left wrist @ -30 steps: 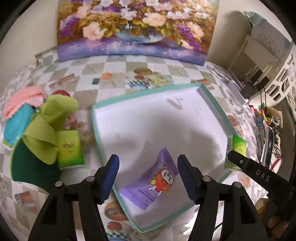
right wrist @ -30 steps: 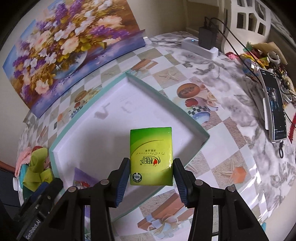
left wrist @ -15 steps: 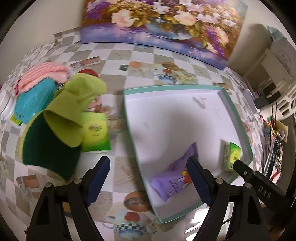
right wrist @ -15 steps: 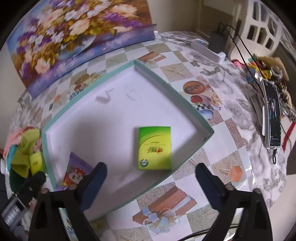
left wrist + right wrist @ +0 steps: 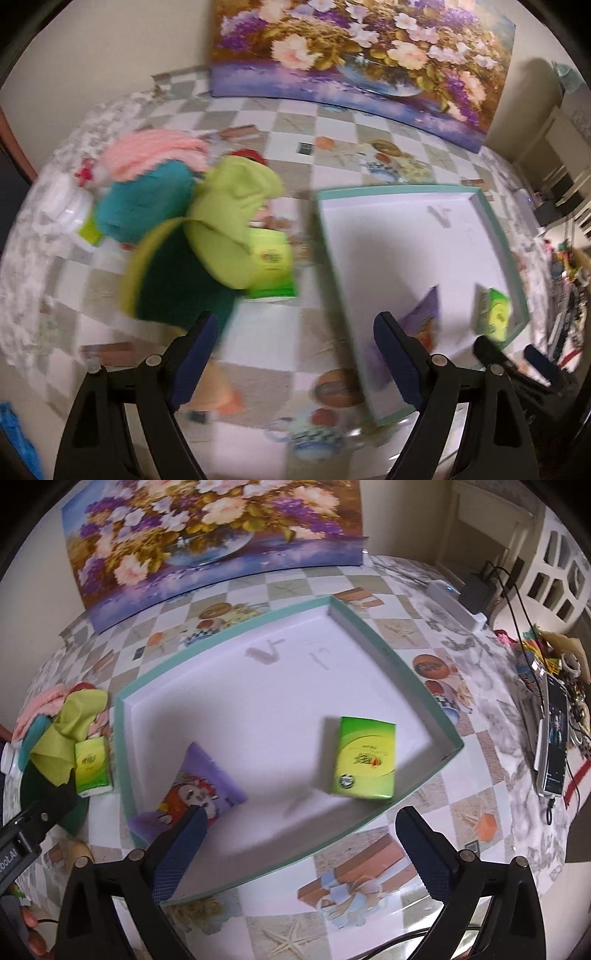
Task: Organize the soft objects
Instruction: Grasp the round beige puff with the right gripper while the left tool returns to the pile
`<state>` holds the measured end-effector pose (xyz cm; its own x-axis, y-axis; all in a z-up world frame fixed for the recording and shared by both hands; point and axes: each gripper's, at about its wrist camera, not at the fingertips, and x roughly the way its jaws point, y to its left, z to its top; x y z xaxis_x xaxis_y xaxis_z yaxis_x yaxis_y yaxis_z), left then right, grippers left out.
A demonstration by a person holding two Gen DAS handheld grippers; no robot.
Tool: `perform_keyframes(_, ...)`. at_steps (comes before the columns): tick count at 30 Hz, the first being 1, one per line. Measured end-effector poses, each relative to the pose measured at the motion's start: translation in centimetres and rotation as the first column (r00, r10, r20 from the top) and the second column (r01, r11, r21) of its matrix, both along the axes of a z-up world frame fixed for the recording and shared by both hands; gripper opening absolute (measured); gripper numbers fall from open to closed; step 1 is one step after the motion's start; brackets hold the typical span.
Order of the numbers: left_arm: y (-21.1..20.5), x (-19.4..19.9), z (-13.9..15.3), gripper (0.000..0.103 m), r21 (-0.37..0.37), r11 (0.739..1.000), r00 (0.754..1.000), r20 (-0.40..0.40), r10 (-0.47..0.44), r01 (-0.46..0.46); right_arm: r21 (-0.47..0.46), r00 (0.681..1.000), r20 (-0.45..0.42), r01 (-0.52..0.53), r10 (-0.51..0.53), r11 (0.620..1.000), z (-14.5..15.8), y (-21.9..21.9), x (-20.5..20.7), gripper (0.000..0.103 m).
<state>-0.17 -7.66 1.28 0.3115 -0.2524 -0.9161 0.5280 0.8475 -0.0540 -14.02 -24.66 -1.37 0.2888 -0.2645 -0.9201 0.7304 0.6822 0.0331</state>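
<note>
Right gripper [image 5: 299, 845]: blue-padded fingers spread wide, nothing between them, hanging over the near rim of the tray.
Left gripper [image 5: 295, 354]: jaws wide apart and empty, above bare tablecloth between the tray and the pile of soft things; this view is motion-blurred.
Tray [image 5: 391, 653]: shallow white box with a teal rim, lying flat on the checked tablecloth [image 5: 480, 738]; in the left wrist view it sits at about 3 o'clock [image 5: 495, 225].
In the tray, near side: purple cartoon tissue pack [image 5: 192, 790] at 7 o'clock of the tray floor, close to the left wall; green tissue pack [image 5: 365, 757] at 4 o'clock, near the right corner. The two lie well apart, and both lie flat.
Outside the tray: second green tissue pack [image 5: 92, 764] just beside the tray's left wall, partly under a lime-green cloth [image 5: 232, 214].
Soft pile, at 10 o'clock in the left wrist view: dark green sponge with yellow edge [image 5: 177, 284], teal cloth [image 5: 144, 203], pink knit cloth [image 5: 155, 155], all touching.
Far edge: flower painting [image 5: 207, 528] propped upright at 12 o'clock.
Right side: phone [image 5: 554, 734] and power strip [image 5: 454, 602] on the table.
</note>
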Motion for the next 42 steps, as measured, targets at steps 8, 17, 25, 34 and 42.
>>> perform_keyframes(8, 5.2, 2.8, 2.1, 0.087, -0.022, 0.993, 0.992, 0.045, 0.118, -0.118, 0.003, 0.998, 0.015, -0.065, 0.065, 0.998, 0.4, 2.7, 1.7, 0.103)
perform_keyframes(17, 10.6, 6.0, 0.7, 0.087, -0.033, 0.955, 0.956, -0.032, 0.293, -0.294, 0.034, 0.987, 0.013, -0.159, 0.159, 0.987, 0.0, 6.5, 4.7, 0.103)
perform_keyframes(25, 12.4, 7.1, -0.5, 0.087, -0.041, 0.931, 0.930, -0.088, 0.358, -0.362, 0.065, 0.966, 0.008, -0.257, 0.257, 0.964, -1.0, 10.6, 7.5, 0.103)
perform_keyframes(34, 13.7, 7.2, -0.5, 0.087, -0.064, 0.912, 0.912, -0.101, 0.397, -0.404, 0.148, 0.930, 0.007, -0.364, 0.367, 0.920, -3.2, 14.9, 10.4, 0.103)
perform_keyframes(42, 15.3, 7.9, -1.8, 0.087, -0.036, 0.885, 0.879, -0.138, 0.456, -0.465, 0.163, 0.900, -0.025, -0.426, 0.435, 0.890, -4.6, 17.8, 12.2, 0.103)
